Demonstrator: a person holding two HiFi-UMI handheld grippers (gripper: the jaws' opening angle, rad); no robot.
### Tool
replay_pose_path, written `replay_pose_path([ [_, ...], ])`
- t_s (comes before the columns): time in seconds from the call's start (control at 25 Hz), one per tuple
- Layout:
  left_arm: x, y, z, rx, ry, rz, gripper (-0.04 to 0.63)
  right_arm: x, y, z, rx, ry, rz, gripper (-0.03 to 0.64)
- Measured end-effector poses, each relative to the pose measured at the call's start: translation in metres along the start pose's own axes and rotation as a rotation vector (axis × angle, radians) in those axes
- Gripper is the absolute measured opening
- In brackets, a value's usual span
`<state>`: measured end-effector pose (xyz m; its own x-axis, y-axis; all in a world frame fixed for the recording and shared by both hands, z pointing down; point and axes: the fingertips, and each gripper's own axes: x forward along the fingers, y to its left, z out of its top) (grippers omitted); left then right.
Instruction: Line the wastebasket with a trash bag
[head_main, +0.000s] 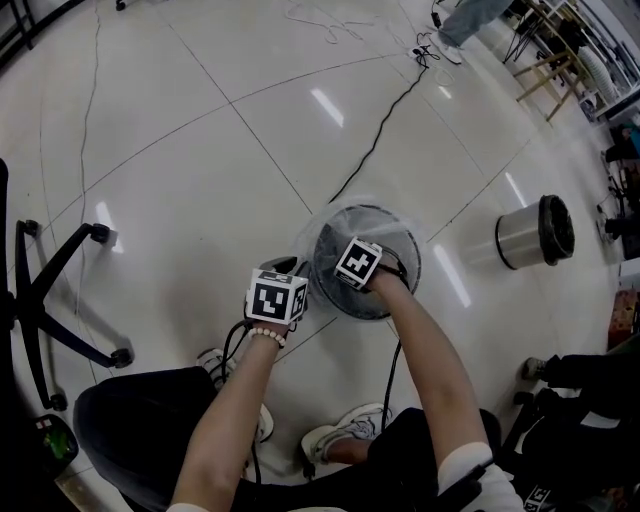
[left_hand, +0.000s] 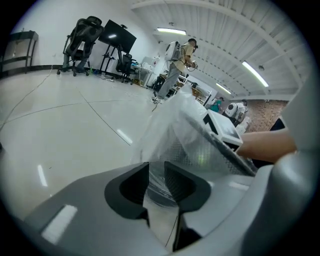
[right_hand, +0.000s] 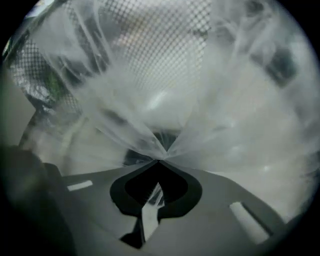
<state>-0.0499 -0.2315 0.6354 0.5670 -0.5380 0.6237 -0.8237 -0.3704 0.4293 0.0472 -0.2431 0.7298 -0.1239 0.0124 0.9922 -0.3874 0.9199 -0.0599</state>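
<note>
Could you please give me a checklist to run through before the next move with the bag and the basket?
1. Hold of the right gripper on the trash bag: ok, film pinched at its tips.
2. That gripper down inside the wastebasket: ok, mesh shows around it.
3. Hold of the left gripper on the bag: cannot tell; film shows in the narrow gap between its jaws.
4. Bag over the rim all round: cannot tell.
5. Wastebasket upright: ok.

A steel bin (head_main: 533, 233) lies on its side near the right edge of the white floor (head_main: 200, 150). A black cable (head_main: 385, 125) crosses toward what looks like a wooden stool (head_main: 548, 75). An office chair base (head_main: 60, 300) stands at the left edge.
</note>
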Motion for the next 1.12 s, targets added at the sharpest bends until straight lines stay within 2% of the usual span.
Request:
replay_pose_path([
  [0.12, 0.003, 0.003, 0.001, -0.001, -0.002, 0.0, 0.11, 0.01, 0.005, -0.006, -0.001, 0.027, 0.021, 0.0],
  [0.28, 0.008, 0.008, -0.001, -0.007, 0.005, -0.002, 0.11, 0.02, -0.001, -0.012, -0.016, 0.064, 0.007, 0.0],
  [0.52, 0.013, 0.009, -0.004, -0.022, 0.005, -0.009, 0.11, 0.035, 0.005, -0.004, -0.044, 0.032, 0.077, 0.0],
  [0.68, 0.014, 0.011, -0.006, -0.032, 0.005, -0.014, 0.11, 0.048, 0.001, -0.013, -0.032, 0.059, 0.073, 0.0],
  [1.12, 0.014, 0.011, -0.004, -0.032, 0.003, -0.022, 0.11, 0.06, 0.006, -0.003, -0.055, 0.025, 0.11, 0.0],
])
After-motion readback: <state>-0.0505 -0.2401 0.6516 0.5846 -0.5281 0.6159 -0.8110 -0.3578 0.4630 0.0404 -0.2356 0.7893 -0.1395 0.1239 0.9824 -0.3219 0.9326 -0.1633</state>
